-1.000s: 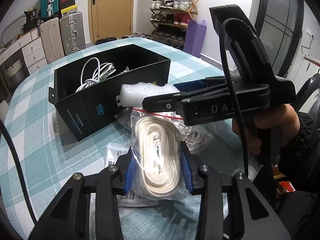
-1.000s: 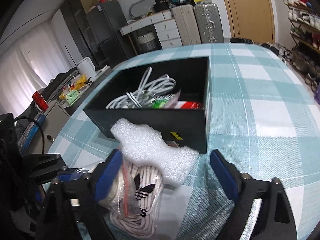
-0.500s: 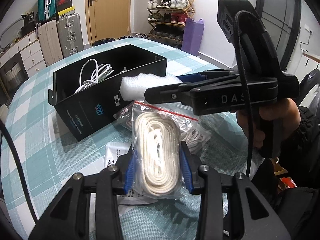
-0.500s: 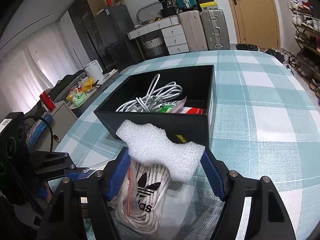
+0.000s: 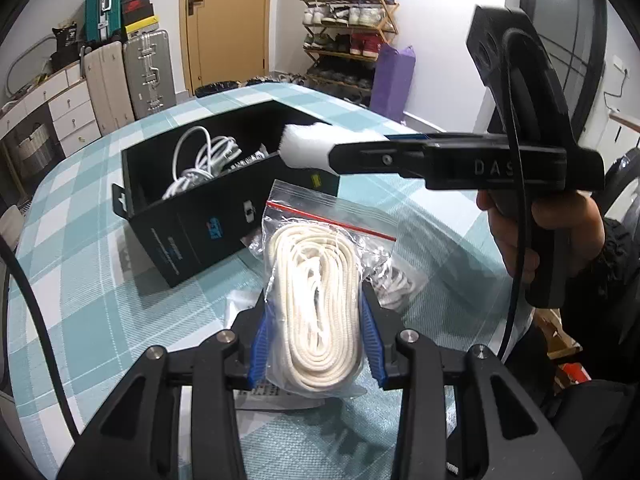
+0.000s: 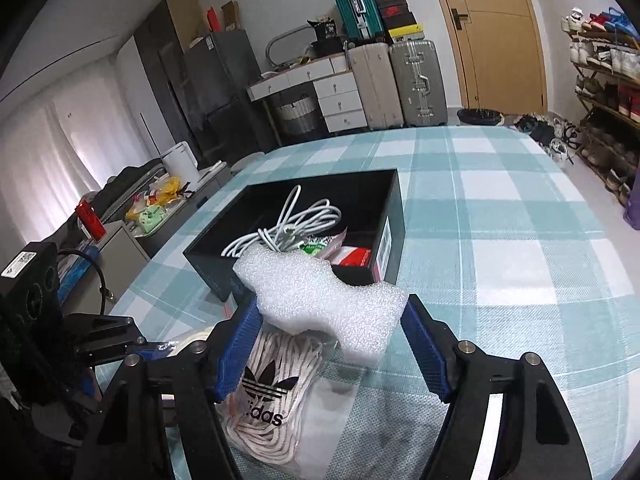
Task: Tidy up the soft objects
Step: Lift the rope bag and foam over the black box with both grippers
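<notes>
My left gripper (image 5: 316,336) is shut on a clear zip bag of white rope (image 5: 316,300), held above the table. My right gripper (image 6: 328,340) is shut on a white foam block (image 6: 324,296), held above the near edge of the open black box (image 6: 396,216). In the left wrist view the right gripper (image 5: 336,156) carries the foam block (image 5: 304,148) over the black box (image 5: 188,236). The box holds white cables (image 6: 296,224) and small packets. Another bag of white laces with an Adidas logo (image 6: 272,412) lies on the table below the foam.
The table has a teal checked cloth (image 6: 500,248). A paper sheet (image 5: 240,308) lies under the left gripper. Suitcases (image 6: 400,80), drawers and a shoe rack (image 5: 348,40) stand beyond the table.
The right gripper closed on the foam block and lifted it up and forward over the box edge. The left gripper raised the rope bag slightly.
</notes>
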The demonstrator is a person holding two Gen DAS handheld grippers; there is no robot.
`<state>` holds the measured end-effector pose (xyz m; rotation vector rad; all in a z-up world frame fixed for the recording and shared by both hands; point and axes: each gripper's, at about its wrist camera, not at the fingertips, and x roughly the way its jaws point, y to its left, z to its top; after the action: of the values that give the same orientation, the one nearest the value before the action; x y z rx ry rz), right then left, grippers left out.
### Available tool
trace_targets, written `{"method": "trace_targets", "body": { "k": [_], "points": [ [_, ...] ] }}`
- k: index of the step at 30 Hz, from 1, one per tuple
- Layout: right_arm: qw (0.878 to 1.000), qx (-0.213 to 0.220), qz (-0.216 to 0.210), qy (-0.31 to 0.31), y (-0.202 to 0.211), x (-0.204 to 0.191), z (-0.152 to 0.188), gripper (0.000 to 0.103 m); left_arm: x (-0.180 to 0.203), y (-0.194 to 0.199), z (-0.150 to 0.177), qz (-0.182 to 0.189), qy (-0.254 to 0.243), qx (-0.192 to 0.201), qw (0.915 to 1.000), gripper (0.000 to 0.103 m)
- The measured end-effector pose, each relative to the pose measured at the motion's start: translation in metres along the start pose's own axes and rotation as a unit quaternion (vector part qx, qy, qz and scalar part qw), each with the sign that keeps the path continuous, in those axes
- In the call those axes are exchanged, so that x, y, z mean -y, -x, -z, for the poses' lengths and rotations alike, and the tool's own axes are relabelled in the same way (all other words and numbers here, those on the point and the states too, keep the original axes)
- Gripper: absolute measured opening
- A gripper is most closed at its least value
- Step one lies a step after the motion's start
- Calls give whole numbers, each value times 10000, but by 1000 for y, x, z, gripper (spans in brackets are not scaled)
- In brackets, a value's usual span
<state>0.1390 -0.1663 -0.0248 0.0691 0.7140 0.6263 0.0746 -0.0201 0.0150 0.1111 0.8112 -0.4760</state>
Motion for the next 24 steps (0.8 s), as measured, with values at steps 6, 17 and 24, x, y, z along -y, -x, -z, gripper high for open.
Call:
{"method": "trace_targets", "body": {
  "k": [6, 17, 24],
  "points": [
    [9998, 216, 2, 54, 12, -3, -3, 72, -9, 12, -4, -136, 174, 194, 9996, 38],
    [9988, 360, 194, 260, 22, -10, -6, 72, -33, 26, -18, -570, 678, 575, 9944, 38],
    [9979, 370, 345, 409, 22, -15, -8, 72, -50, 25, -32, -775, 939, 665, 9903, 38]
  ]
}}
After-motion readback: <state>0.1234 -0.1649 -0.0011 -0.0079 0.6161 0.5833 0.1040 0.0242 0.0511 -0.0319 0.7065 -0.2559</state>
